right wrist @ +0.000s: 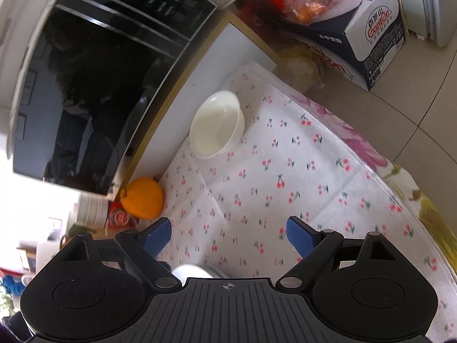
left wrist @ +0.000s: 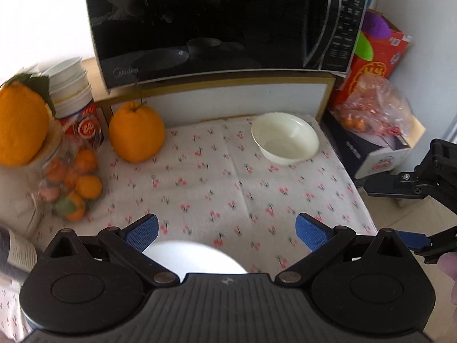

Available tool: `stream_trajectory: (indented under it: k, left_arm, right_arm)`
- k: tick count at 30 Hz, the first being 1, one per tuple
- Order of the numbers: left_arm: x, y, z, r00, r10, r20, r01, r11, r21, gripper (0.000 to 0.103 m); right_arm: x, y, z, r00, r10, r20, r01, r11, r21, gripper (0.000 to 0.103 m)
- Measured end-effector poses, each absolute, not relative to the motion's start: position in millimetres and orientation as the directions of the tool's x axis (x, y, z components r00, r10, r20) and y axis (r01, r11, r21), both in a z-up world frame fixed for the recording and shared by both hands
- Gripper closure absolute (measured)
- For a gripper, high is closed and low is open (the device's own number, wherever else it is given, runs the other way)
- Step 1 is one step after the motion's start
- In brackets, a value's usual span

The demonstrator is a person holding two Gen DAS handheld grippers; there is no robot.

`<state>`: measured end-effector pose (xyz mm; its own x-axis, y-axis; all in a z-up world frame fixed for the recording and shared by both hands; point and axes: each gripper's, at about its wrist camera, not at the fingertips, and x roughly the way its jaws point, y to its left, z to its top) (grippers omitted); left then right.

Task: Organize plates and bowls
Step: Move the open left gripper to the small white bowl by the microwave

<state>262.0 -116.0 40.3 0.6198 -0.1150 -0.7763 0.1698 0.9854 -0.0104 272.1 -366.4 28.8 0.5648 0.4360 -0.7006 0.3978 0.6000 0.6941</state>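
Note:
A cream bowl stands upright on the cherry-print cloth at the back right, near the shelf under the microwave; it also shows in the right wrist view. A white plate or bowl lies just under my left gripper, which is open and empty above the cloth. My right gripper is open and empty; its black fingers show at the right edge of the left wrist view. A white dish peeks out beneath it. A stack of white bowls stands at the far left.
A black microwave sits on a shelf behind the cloth. A large orange stands at the back left, with a bag of small oranges and another big orange. Boxes and a bag of fruit are at the right.

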Motion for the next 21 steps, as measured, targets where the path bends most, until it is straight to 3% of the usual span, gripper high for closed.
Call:
stream_trajectory:
  k: [21]
  left_arm:
    - [352.9,-161.0,-3.1,0.666,-0.077,-0.742,0.256,0.958,0.131,0.001]
  right_arm:
    - [360.1,-388.7,-47.3,0.588,0.543,-0.6,0.389,0.46,0.798,0.014]
